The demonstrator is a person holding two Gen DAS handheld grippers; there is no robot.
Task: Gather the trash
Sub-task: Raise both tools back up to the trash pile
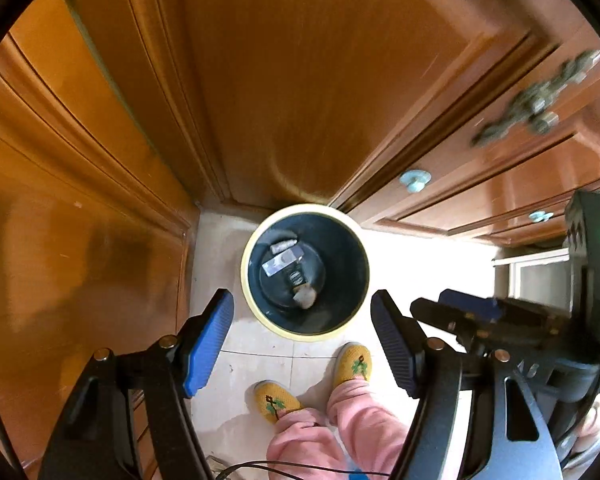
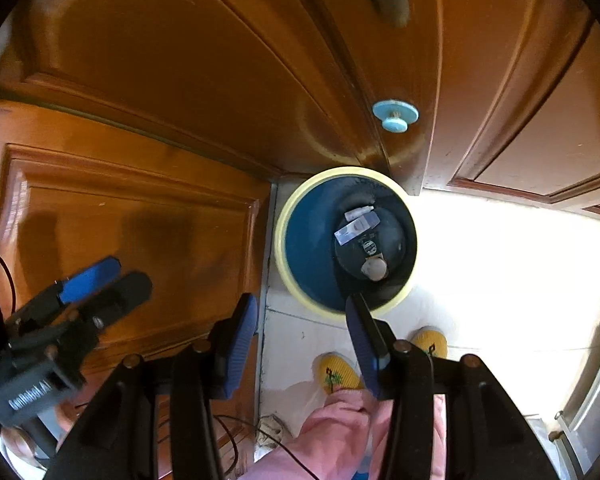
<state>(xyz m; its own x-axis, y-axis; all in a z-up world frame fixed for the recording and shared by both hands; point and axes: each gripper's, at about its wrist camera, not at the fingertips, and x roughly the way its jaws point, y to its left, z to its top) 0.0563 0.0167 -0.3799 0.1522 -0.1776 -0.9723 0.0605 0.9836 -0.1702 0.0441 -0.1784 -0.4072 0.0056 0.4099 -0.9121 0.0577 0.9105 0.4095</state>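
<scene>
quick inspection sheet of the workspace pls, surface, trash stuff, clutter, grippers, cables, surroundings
surface: pale tiled floor, sunlit on the right
job's things: dark bin with a yellow rim standing in the corner; inside lie a small box, a little tube and a roundish grey piece
clutter: nothing seen loose on the floor
grippers: left hand-held gripper open and empty; right hand-held gripper open and empty
cables: thin dark cable near the person's legs
surroundings: wooden cabinet doors with pale blue knobs; yellow slippers, pink trousers

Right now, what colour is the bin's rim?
Pale yellow rim on a dark blue bin; clearest in the right wrist view.
</scene>
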